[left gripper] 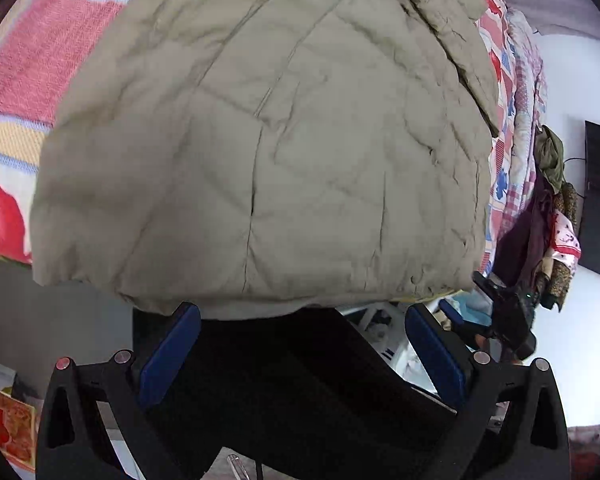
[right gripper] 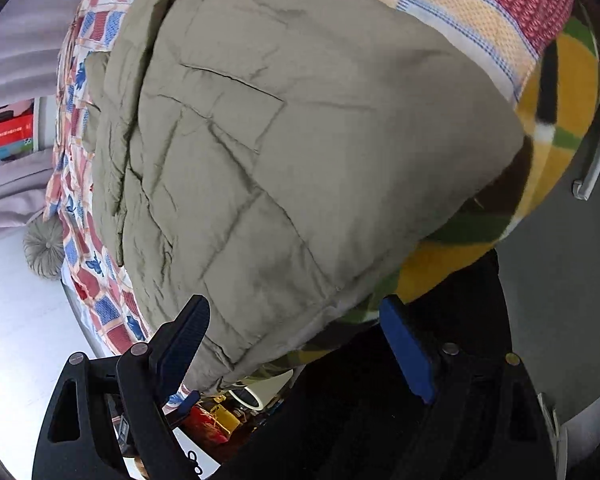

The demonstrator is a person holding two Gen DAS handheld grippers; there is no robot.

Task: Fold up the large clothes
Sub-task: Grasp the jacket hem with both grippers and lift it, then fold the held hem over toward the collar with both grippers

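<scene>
A large khaki quilted jacket (left gripper: 284,148) lies spread on a bed, its near hem hanging over the bed's edge. It also fills the right wrist view (right gripper: 300,168). My left gripper (left gripper: 302,314) is open, its blue pads just below the jacket's hem, holding nothing. My right gripper (right gripper: 296,312) is open at the jacket's lower corner; its left pad (right gripper: 184,340) lies against the fabric, and the jaws are wide apart. The other gripper shows at the right of the left wrist view (left gripper: 508,316).
The bed has a patchwork sheet (left gripper: 40,60) of red, white and blue, and a yellow-green fleece blanket (right gripper: 556,120) under the jacket. Clothes hang on a rack (left gripper: 556,216) to the right. Cluttered items lie on the floor below (right gripper: 220,416).
</scene>
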